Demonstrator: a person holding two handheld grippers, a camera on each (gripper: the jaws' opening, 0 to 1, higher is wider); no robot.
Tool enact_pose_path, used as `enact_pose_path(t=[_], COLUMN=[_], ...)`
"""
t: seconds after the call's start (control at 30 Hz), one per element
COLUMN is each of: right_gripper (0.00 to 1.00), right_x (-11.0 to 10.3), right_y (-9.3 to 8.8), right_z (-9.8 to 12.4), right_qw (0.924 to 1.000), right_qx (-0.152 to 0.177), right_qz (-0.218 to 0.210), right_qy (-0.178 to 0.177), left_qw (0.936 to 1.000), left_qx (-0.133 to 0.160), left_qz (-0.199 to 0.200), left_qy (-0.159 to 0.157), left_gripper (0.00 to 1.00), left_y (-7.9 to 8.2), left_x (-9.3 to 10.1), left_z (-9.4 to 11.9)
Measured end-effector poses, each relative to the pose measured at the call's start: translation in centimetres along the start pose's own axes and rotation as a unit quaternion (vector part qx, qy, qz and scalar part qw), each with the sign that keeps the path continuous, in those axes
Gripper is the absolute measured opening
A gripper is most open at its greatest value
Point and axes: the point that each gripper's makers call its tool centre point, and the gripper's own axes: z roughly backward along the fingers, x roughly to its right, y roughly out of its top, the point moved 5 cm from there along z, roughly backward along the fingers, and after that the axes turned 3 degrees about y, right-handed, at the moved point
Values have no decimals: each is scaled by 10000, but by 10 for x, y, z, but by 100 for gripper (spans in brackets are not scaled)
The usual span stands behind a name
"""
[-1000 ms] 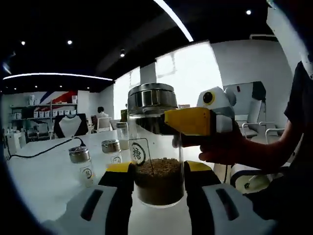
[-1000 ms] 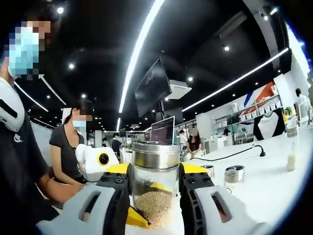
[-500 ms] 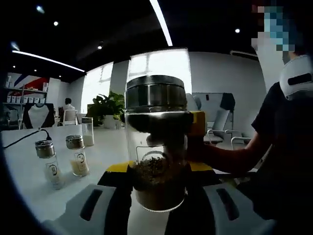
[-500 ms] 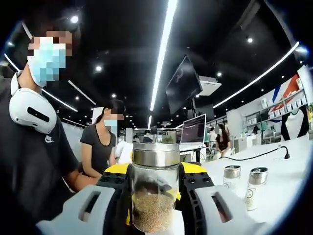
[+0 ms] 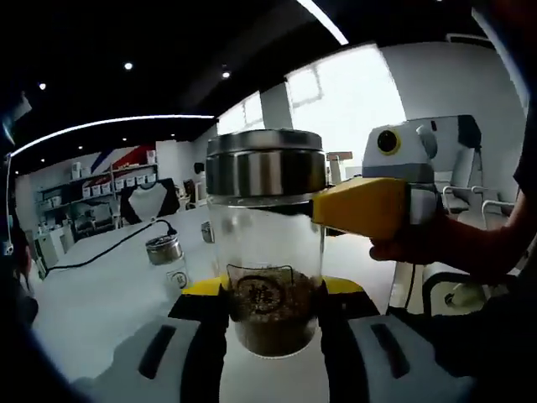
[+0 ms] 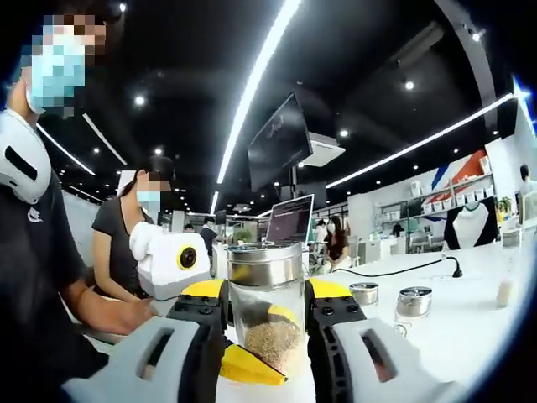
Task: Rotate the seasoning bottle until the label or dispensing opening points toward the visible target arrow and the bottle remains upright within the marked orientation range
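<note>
The seasoning bottle [image 5: 265, 252] is clear glass with a steel cap and brown granules in its lower part. It stands upright, and its round printed label [image 5: 263, 294] faces the left gripper view. My left gripper [image 5: 273, 290] is shut on the bottle's lower body, its yellow pads [image 5: 205, 287] against the glass. My right gripper [image 5: 361, 206] reaches in from the right at neck height. In the right gripper view the bottle [image 6: 267, 311] sits between that gripper's jaws, with the right gripper [image 6: 266, 295] shut on it. Beyond it shows the left gripper [image 6: 247, 368].
The white table [image 5: 92, 302] carries small steel-capped bottles [image 5: 165, 256]. In the right gripper view two such bottles [image 6: 414, 304] and a tall one [image 6: 506, 270] stand to the right, near a black cable [image 6: 394, 270]. A person [image 6: 126, 243] sits at the left.
Both views have swung around the bottle. The right gripper's yellow jaw, behind the glass half a second ago, now sticks out at the right. The bottle stays held by both.
</note>
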Motion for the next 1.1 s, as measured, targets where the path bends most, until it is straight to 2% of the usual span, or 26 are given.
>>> enact_pose_path(t=[0.13, 0.27, 0.43, 0.47, 0.57, 0.7, 0.77, 0.97, 1.07, 1.1], right_gripper=[34, 35, 36, 36, 36, 36, 36, 36, 36, 36], right_x=[0, 2, 5, 5, 7, 12, 14, 1, -2, -5], right_y=[-1, 0, -2, -2, 2, 8, 8, 13, 17, 20], right_z=[-4, -4, -6, -6, 0, 10, 13, 19, 20, 22], right_qw=[9998, 9996, 9992, 9991, 9992, 9979, 9978, 9958, 9944, 9934], right_qx=[-110, -117, -195, -208, -207, -120, -115, 35, 130, 192], right_qz=[147, 78, 33, 27, -23, -610, -653, -800, -837, -844], right_qy=[-75, -225, -337, -361, -355, -158, -71, 451, 628, 757], left_qw=[9998, 9994, 9993, 9995, 9995, 9954, 9934, 9780, 9741, 9717], left_qx=[-40, -10, -66, -63, 215, 452, 474, 598, 652, 657], left_qz=[37, -15, -32, -6, 204, 481, 584, 1176, 1124, 1030], left_qy=[183, 356, 357, 294, -121, -688, -871, -1616, -1849, -2022], left_gripper=[44, 44, 44, 44, 44, 43, 43, 45, 45, 45], left_y=[-1, 0, -2, -3, 1, 7, 7, 10, 14, 16], left_x=[0, 1, 3, 5, 8, 13, 16, 28, 31, 32], left_z=[-1, -1, -2, -2, -3, -2, -2, -1, 2, 5])
